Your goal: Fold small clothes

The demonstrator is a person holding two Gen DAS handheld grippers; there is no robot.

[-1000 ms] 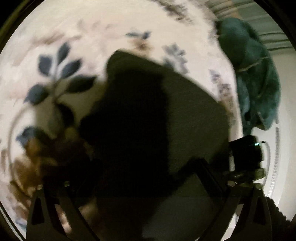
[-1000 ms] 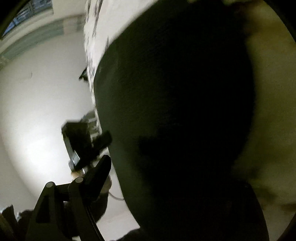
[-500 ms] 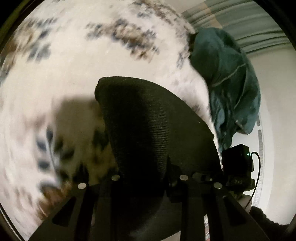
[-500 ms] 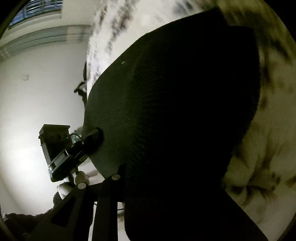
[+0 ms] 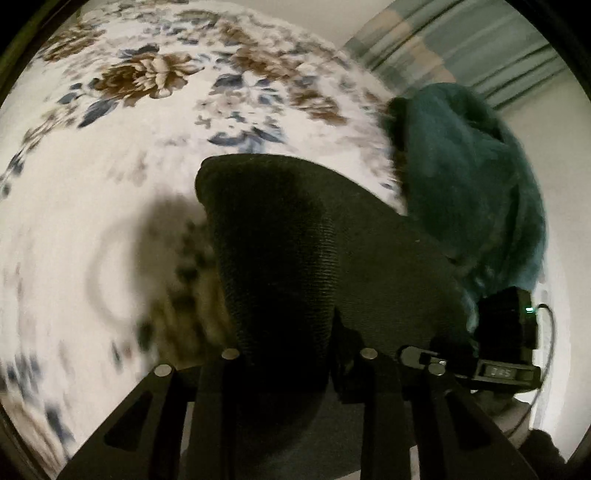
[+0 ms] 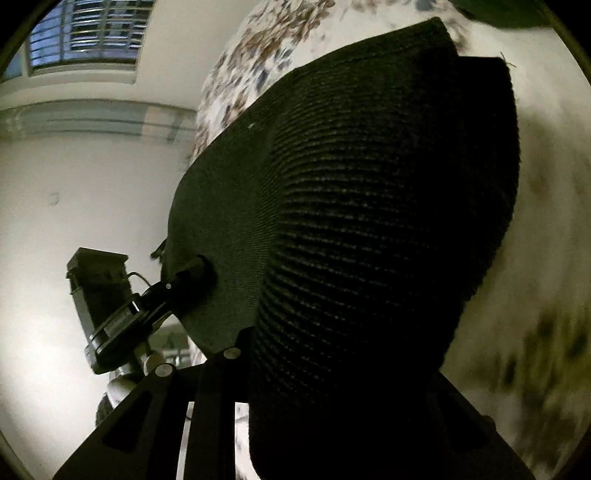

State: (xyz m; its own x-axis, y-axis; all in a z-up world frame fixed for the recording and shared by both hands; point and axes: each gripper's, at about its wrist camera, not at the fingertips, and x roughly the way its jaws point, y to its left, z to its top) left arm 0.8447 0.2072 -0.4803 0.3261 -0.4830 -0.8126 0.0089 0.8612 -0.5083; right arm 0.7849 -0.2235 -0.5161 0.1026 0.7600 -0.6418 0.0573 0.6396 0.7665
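A small black ribbed garment hangs above a floral bedsheet, stretched between both grippers. My left gripper is shut on one edge of it; the cloth rises from between its fingers. In the right wrist view the same black garment fills most of the frame, and my right gripper is shut on its near edge. The left gripper shows there pinching the far corner. The right gripper shows in the left wrist view at the cloth's right corner.
A dark teal garment lies heaped at the bed's right edge. Behind are a white wall, striped curtains and a barred window. The floral sheet runs under the cloth.
Both grippers have closed on the black garment and lifted it off the sheet. The views have pulled back and upward, so more of the bed and room shows.
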